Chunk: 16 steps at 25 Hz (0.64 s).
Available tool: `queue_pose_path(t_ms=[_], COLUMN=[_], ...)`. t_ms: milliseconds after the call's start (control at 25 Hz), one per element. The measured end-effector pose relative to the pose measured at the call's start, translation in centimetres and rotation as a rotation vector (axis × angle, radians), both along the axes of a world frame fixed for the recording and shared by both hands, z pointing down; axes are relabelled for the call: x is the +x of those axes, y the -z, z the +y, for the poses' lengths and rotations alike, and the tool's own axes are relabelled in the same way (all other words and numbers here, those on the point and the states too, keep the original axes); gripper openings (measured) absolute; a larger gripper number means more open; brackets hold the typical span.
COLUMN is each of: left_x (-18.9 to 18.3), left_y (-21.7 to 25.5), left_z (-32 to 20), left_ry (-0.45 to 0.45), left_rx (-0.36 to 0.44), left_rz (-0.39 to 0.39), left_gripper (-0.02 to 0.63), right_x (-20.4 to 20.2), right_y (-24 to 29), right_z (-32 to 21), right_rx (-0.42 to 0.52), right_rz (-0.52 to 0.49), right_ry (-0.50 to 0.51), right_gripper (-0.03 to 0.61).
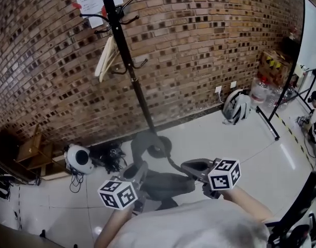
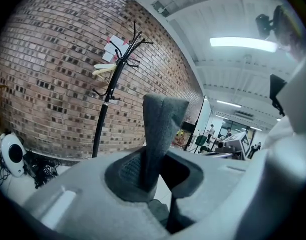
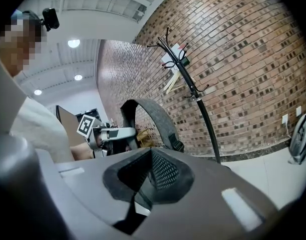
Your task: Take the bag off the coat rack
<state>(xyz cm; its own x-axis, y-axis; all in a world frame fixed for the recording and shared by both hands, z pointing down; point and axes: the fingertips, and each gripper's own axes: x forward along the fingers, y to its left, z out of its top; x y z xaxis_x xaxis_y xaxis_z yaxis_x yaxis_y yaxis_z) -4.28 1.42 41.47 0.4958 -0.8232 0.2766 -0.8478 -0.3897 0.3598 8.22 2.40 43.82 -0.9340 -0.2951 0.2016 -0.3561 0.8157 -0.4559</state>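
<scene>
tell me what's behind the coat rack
Behind the coat rack is a brick wall with white paper notes stuck on it. The rack itself covers parts of the notes.

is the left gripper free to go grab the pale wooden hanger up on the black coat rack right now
Probably not: the left gripper is shut on the grey felt bag strap, and the pale wooden hanger hangs high on the black coat rack, well away across the floor.
</scene>
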Motion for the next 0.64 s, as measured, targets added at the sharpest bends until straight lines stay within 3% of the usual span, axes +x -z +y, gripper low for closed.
queue_pose_path(t_ms=[640], left_x=[0.2], left_y=[-0.8], left_z=[-1.9], left_ry=[-0.027], left_rx=[-0.014], left_rz=[0.022], left_gripper=[0.053], right_x=[1.0], right_y=[-0.7], right_z=[-0.4], right_rx=[-0.003], right_rz=[-0.003], right_ry=[-0.041], right_gripper=[-0.002])
